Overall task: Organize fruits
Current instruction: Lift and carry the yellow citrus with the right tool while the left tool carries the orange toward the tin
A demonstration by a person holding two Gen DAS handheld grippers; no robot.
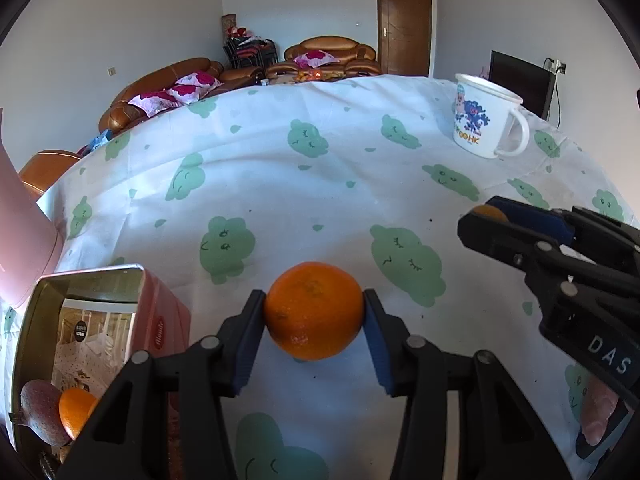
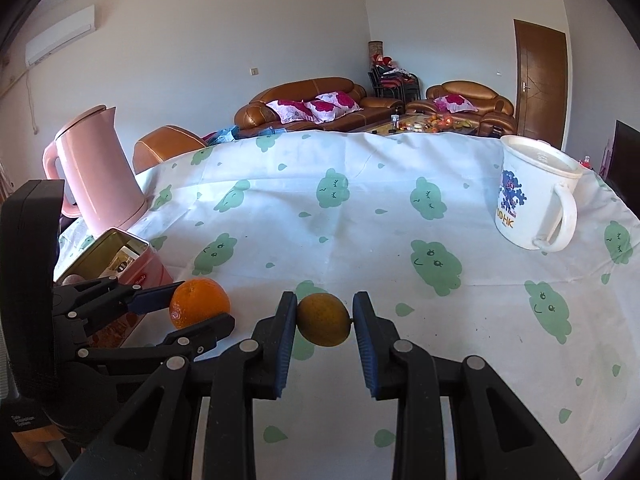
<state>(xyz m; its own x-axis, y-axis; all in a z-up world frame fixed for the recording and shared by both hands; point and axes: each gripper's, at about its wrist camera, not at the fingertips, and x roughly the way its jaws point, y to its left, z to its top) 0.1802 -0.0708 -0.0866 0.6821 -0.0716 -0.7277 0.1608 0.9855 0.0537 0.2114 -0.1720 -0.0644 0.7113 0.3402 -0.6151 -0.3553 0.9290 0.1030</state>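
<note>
My left gripper (image 1: 314,312) is shut on an orange (image 1: 314,310) and holds it just above the tablecloth; it also shows at the left of the right wrist view (image 2: 200,308). My right gripper (image 2: 325,318) is shut on a smaller yellowish-orange citrus fruit (image 2: 324,319); it shows at the right of the left wrist view (image 1: 480,216). A pink tin box (image 1: 80,344) stands open at the left, with another orange (image 1: 76,410) and a dark reddish fruit (image 1: 42,410) inside. The tin also shows in the right wrist view (image 2: 116,260).
A white cartoon mug (image 1: 486,122) stands at the far right of the table, also in the right wrist view (image 2: 534,192). A pink kettle (image 2: 96,172) stands behind the tin at the left. The tablecloth (image 1: 320,180) is white with green clouds. Sofas lie beyond the table.
</note>
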